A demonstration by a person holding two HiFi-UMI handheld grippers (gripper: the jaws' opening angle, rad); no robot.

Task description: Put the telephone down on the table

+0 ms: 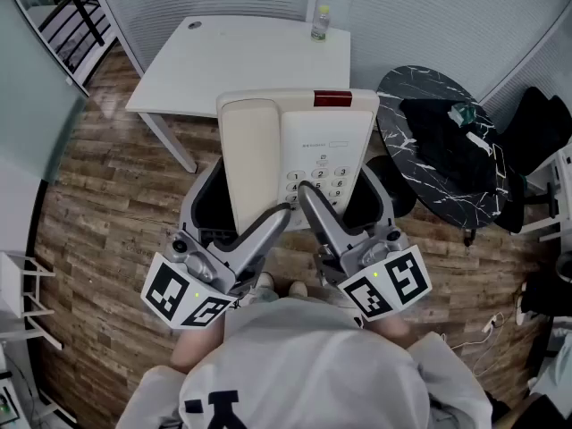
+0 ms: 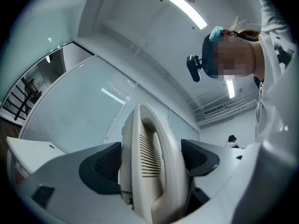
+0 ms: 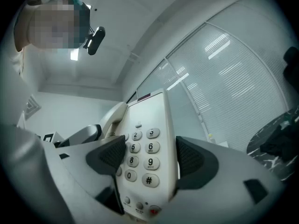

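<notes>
Left gripper: clamped on the handset side of the telephone. Only its own view shows the slotted grille between the pads.

Right gripper: clamped on the keypad side. Only its view shows the number keys.

Telephone: held aloft in both grippers, over the near edge of the white table.

Table: top bare except for a bottle at the far edge. Black round table stands to its right.
</notes>
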